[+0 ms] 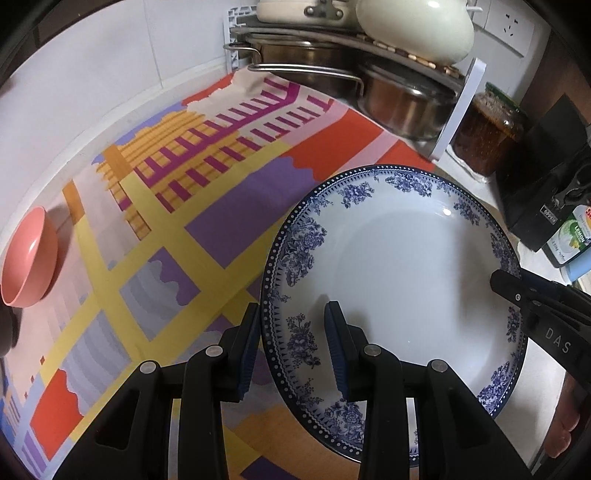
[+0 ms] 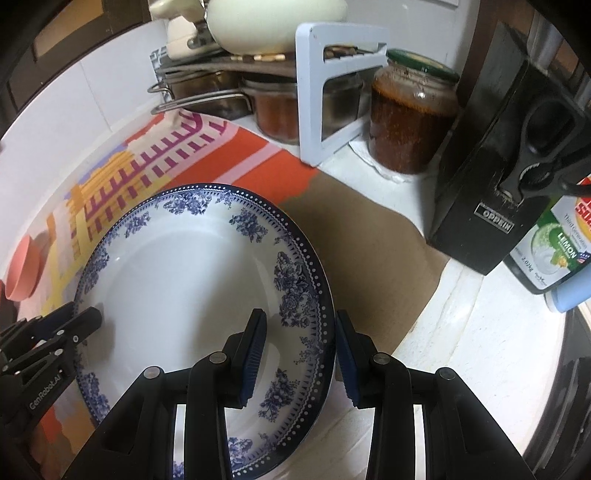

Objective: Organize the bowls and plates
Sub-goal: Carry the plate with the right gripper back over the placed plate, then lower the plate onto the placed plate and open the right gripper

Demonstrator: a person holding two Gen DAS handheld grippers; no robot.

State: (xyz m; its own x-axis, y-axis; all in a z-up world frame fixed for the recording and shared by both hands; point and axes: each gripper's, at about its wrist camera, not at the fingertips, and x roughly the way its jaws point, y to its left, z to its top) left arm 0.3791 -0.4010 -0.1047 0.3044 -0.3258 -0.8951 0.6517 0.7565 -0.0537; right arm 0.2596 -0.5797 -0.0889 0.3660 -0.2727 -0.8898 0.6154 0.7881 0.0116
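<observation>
A white plate with a blue floral rim (image 1: pixel 399 266) is held over the colourful mat (image 1: pixel 166 221). My left gripper (image 1: pixel 295 347) straddles its left rim, one finger inside and one outside, shut on it. My right gripper (image 2: pixel 301 354) straddles the opposite rim of the plate (image 2: pixel 184 288) the same way, shut on it. Each gripper shows in the other view, the right (image 1: pixel 517 291) and the left (image 2: pixel 74 325). A pink bowl (image 1: pixel 29 258) lies on its side at the mat's far left, also seen in the right wrist view (image 2: pixel 26 269).
Steel pots (image 1: pixel 314 66) sit under a white rack (image 2: pixel 321 92) at the back, with a cream kettle (image 1: pixel 417 26) on top. A jar of red sauce (image 2: pixel 410 118), a black knife block (image 2: pixel 491 166) and a lemon detergent bottle (image 2: pixel 550 251) stand at the right.
</observation>
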